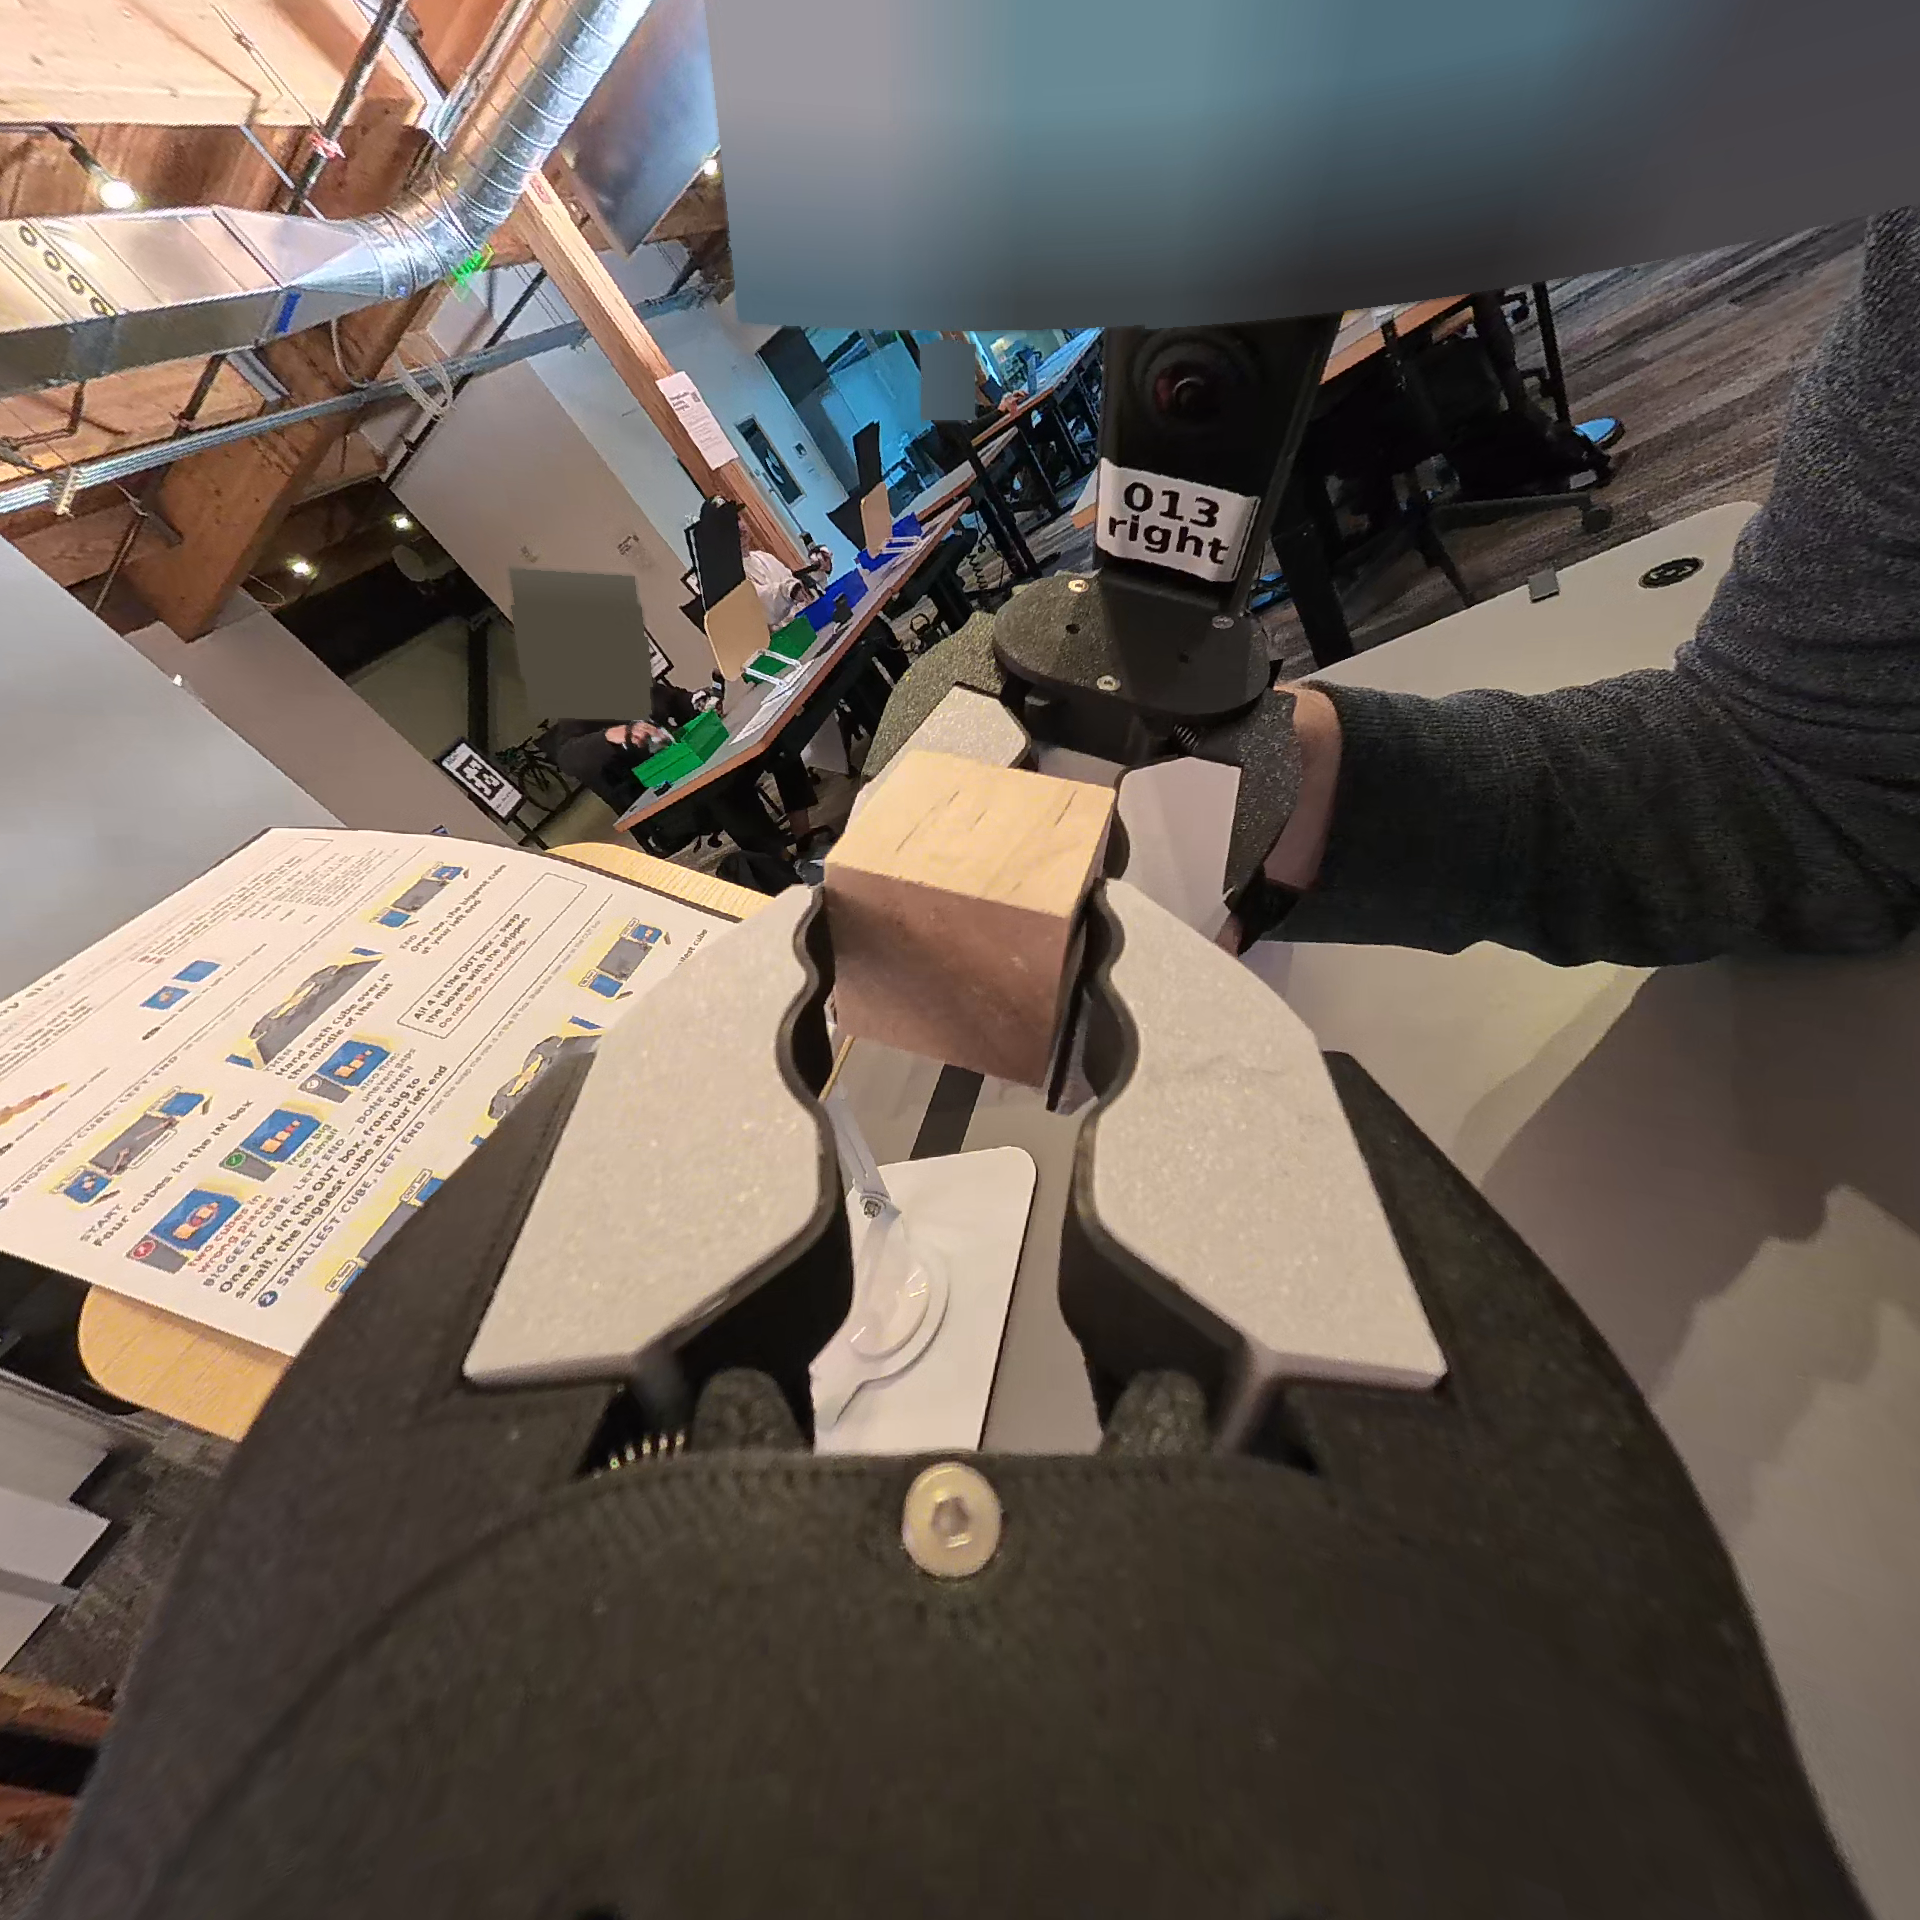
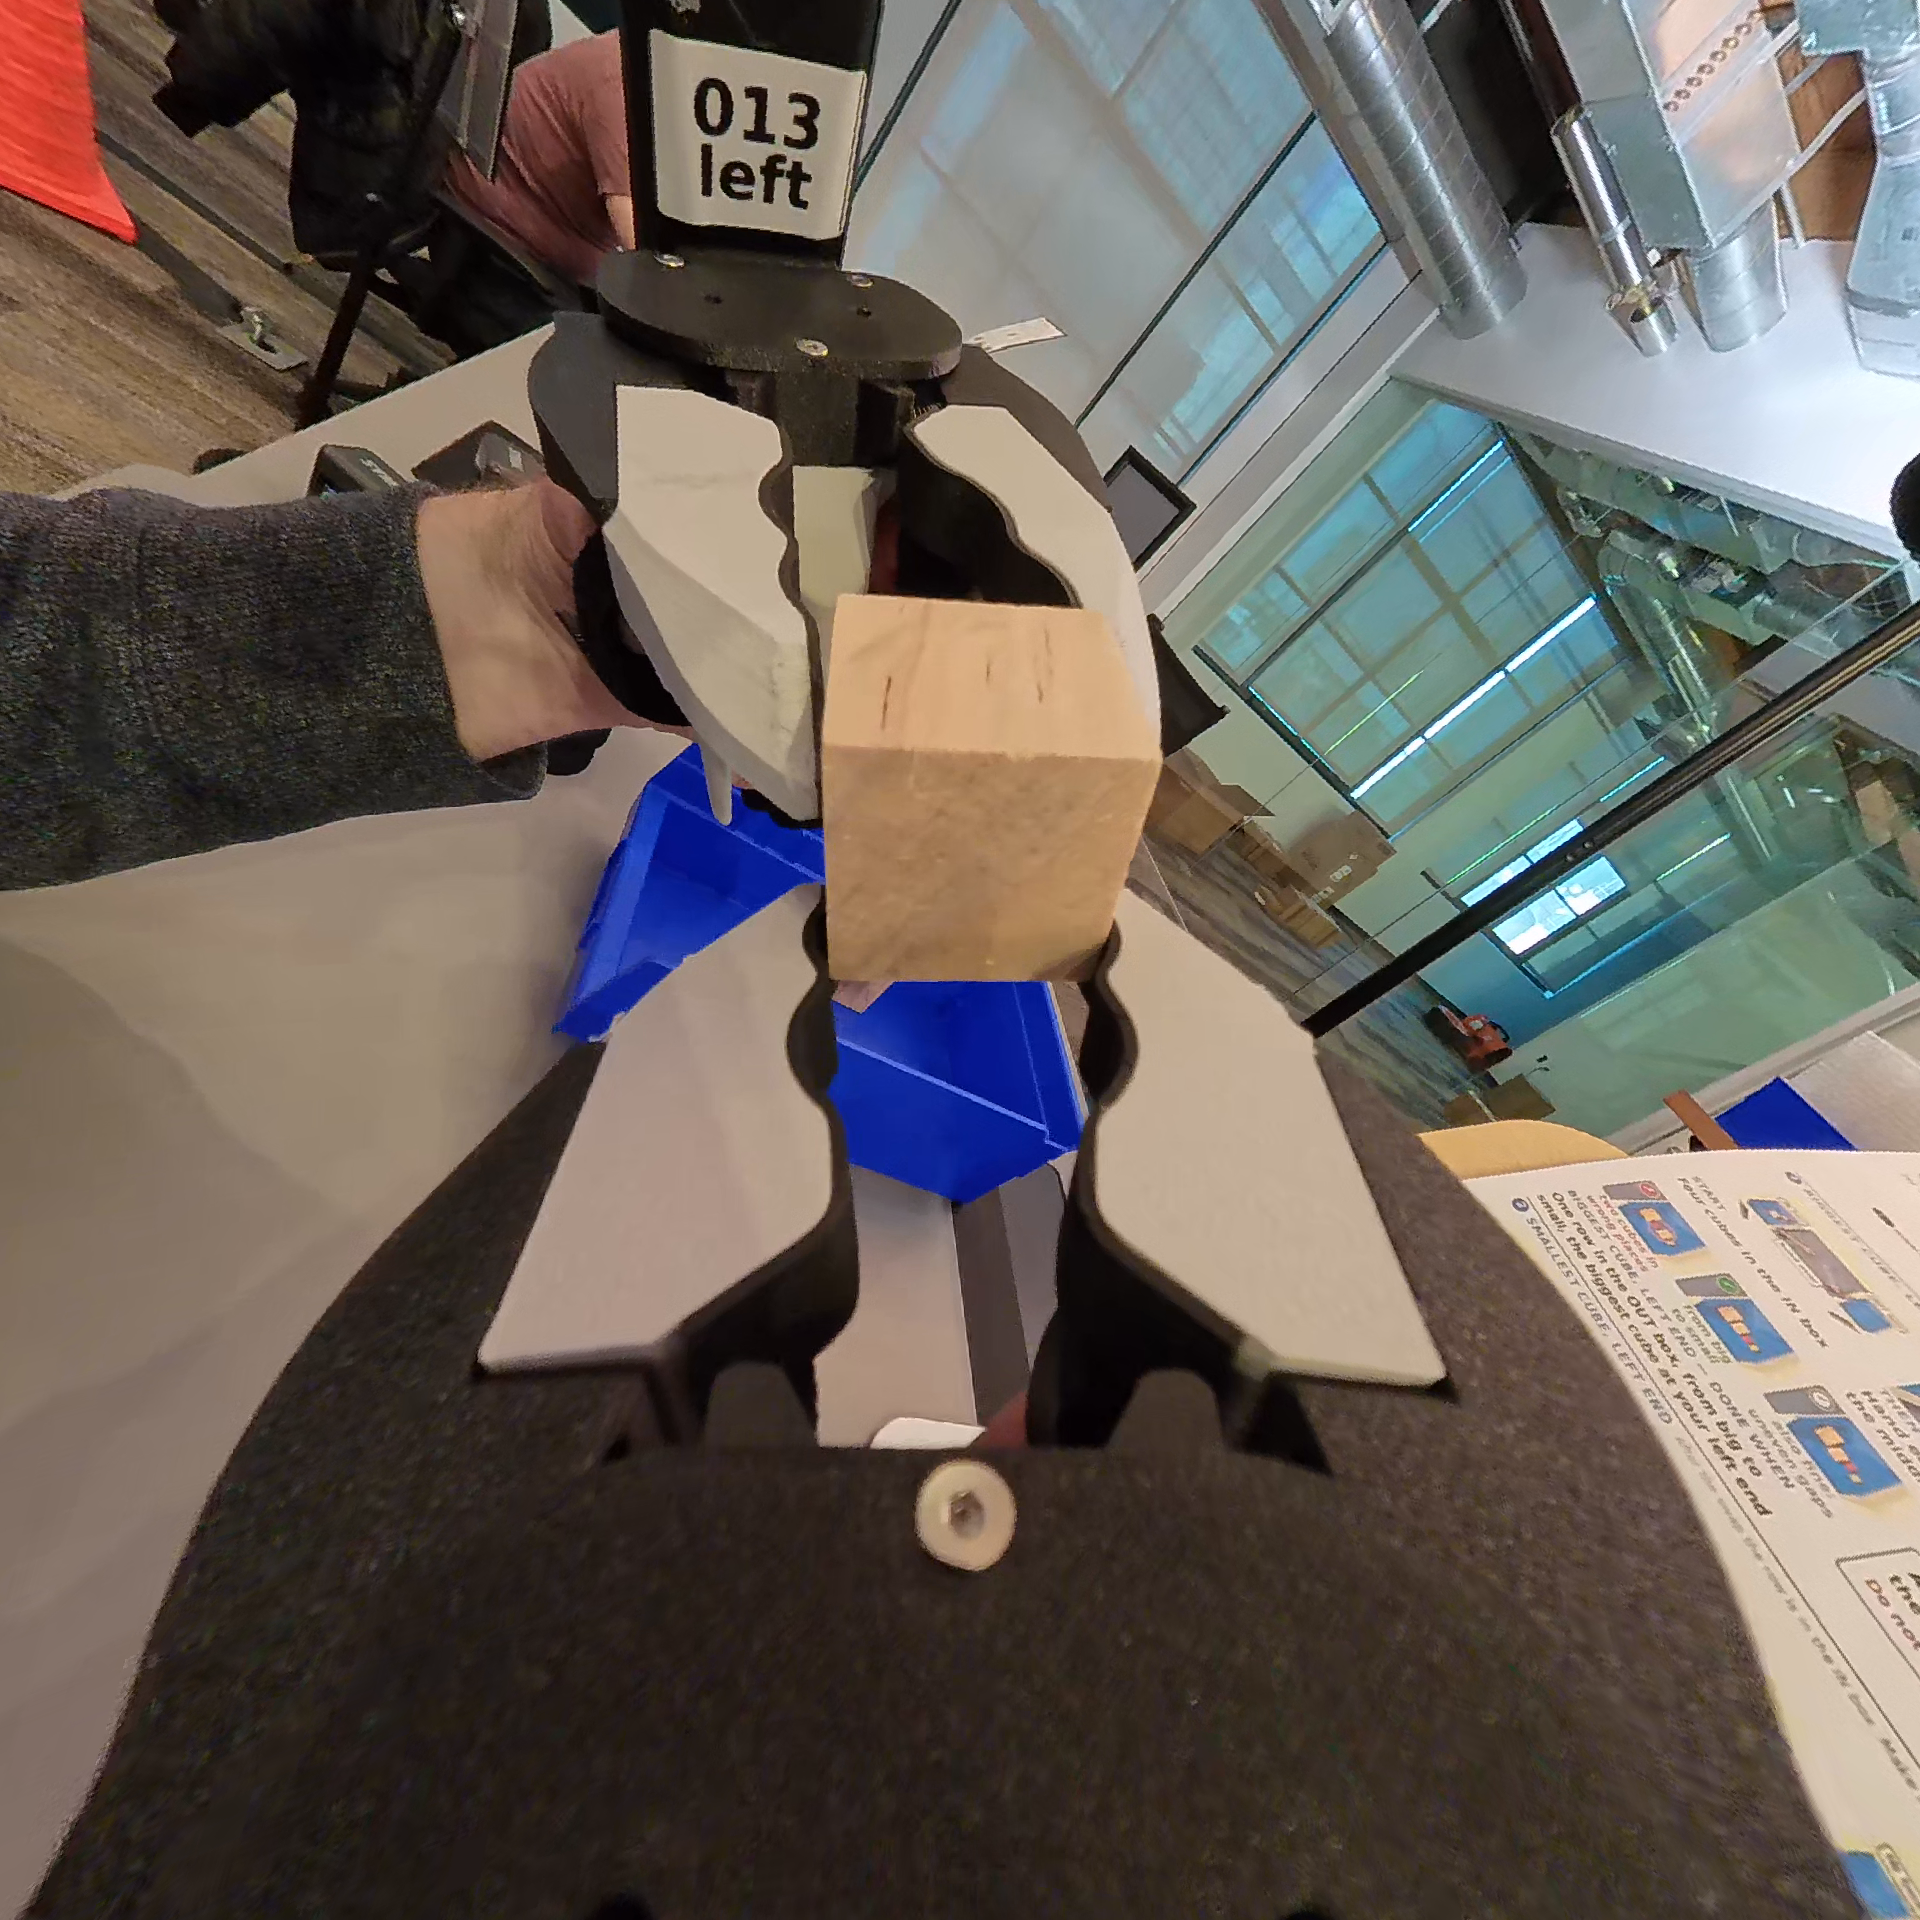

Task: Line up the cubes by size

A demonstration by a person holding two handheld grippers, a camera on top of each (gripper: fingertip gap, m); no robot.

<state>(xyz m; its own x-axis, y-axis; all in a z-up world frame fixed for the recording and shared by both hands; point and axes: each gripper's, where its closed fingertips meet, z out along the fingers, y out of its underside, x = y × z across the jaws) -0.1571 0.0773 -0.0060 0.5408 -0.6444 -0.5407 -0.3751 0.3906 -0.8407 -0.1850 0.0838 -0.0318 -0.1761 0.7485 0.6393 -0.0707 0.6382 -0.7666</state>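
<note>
Left wrist view: we see the wooden cube (image 1: 961, 914) pinched at the fingertips of both the left gripper (image 1: 956, 935) and the right gripper (image 1: 1081, 821), above the table (image 1: 1662, 1143).

In my left wrist view, a white label (image 1: 1169, 525) with black printed characters sat on the black camera post (image 1: 1195, 416) at 12 o'clock. A printed instruction sheet (image 1: 260, 1039) with small pictures lay at 9 o'clock, and a black-and-white marker sign (image 1: 480, 777) stood beyond it. In my right wrist view, a similar white label (image 2: 753, 145) sat at 12 o'clock, with the sheet (image 2: 1745, 1351) at 4 o'clock.
</note>
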